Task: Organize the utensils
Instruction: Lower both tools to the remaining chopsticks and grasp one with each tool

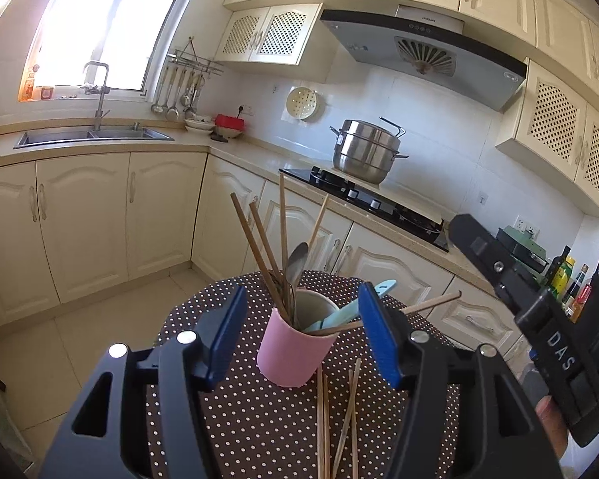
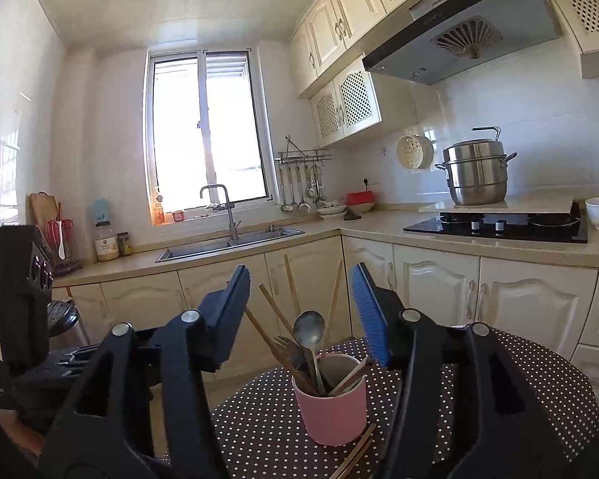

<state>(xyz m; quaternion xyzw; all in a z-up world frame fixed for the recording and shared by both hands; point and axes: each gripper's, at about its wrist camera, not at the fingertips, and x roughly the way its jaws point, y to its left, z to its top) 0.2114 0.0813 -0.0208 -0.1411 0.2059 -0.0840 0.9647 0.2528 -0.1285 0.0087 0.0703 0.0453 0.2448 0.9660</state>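
Both grippers, left gripper (image 1: 303, 331) and right gripper (image 2: 299, 319), stand apart and empty; a careless reach may topple the pink cup (image 1: 295, 353) (top-heavy with chopsticks (image 1: 259, 239)).

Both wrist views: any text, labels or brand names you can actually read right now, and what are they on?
"DAS": white letters on the right gripper body.
Range hood badge: too blurred to read.
Bottles on the counter: labels too small.
Jar by the sink: label unreadable.
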